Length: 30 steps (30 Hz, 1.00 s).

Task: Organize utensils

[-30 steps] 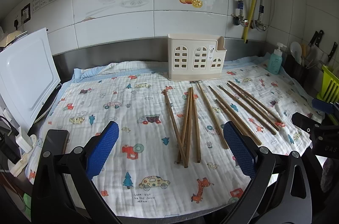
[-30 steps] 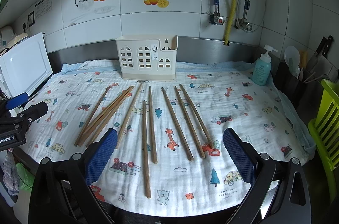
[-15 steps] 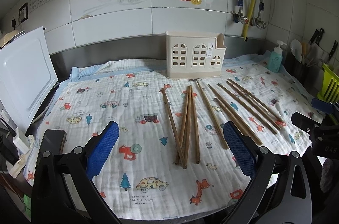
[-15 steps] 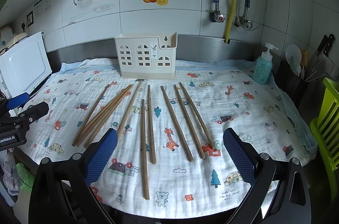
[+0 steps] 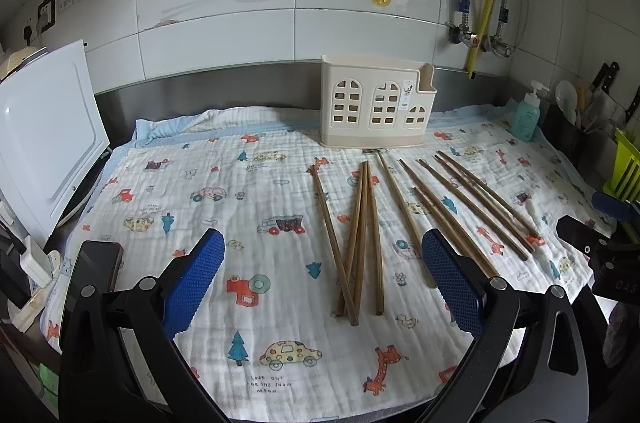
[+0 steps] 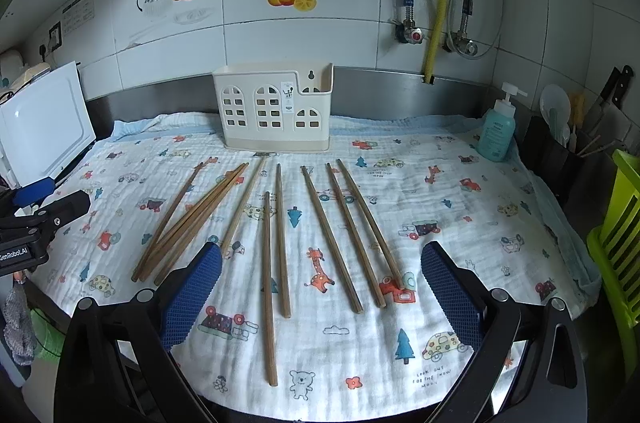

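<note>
Several brown wooden chopsticks (image 5: pixel 362 235) lie spread on a printed cloth (image 5: pixel 248 191); they also show in the right wrist view (image 6: pixel 280 235). A cream utensil holder (image 5: pixel 376 103) with arched window holes stands upright behind them against the wall, also in the right wrist view (image 6: pixel 276 111). My left gripper (image 5: pixel 322 279) is open and empty, above the cloth's front edge, near the left bundle of chopsticks. My right gripper (image 6: pixel 320 289) is open and empty, above the front ends of the middle chopsticks.
A white board (image 5: pixel 44 143) leans at the left. A teal soap bottle (image 6: pixel 496 131) stands at the back right. A dark knife and utensil rack (image 6: pixel 576 143) and a green rack (image 6: pixel 620 247) are at the right. A dark phone (image 5: pixel 94 271) lies at the cloth's front left.
Both grippers have moved slightly forward toward the chopsticks. The jaws stay open. Nothing on the cloth has moved.
</note>
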Available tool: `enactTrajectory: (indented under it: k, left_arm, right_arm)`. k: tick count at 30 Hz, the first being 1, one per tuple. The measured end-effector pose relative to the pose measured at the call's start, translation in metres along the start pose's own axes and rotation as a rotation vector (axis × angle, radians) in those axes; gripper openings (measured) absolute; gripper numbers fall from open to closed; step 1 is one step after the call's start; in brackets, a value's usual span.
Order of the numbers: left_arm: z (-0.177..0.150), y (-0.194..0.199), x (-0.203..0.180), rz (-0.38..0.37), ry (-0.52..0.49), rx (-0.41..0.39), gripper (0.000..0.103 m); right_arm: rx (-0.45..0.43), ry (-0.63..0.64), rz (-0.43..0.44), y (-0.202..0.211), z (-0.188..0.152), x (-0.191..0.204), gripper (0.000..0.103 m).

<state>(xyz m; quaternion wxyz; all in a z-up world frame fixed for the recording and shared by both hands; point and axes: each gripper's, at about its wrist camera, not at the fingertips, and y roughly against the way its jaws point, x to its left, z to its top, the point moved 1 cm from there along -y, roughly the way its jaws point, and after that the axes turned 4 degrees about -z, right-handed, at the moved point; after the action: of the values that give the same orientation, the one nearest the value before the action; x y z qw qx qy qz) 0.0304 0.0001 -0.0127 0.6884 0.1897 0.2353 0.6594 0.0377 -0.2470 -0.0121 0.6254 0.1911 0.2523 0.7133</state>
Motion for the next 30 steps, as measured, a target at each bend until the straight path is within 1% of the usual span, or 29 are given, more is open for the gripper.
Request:
enactTrajectory:
  k: [11,20,24,28,29,30]
  left_arm:
    - [0.005,-0.006,0.006,0.004,0.023,0.008,0.096]
    - [0.004,-0.017,0.014,-0.013,0.062,0.024,0.096]
    - [0.005,-0.024,0.014,-0.003,0.041,0.033,0.096]
    - [0.003,-0.031,0.015,-0.016,0.025,0.042,0.095]
    - [0.002,-0.034,0.014,-0.019,0.019,0.049,0.093]
    - [0.001,-0.037,0.014,-0.027,0.014,0.062,0.081]
  right_arm:
    - [0.002,0.001,0.010,-0.005,0.001,-0.003,0.096]
    - [-0.001,0.013,0.008,-0.011,0.003,-0.009,0.096]
    - [0.002,0.008,0.000,-0.015,0.003,-0.016,0.095]
    - [0.008,0.012,-0.012,-0.021,0.002,-0.022,0.095]
    - [0.012,0.014,-0.016,-0.023,0.002,-0.023,0.095]
    - [0.016,0.017,-0.018,-0.025,0.002,-0.025,0.094]
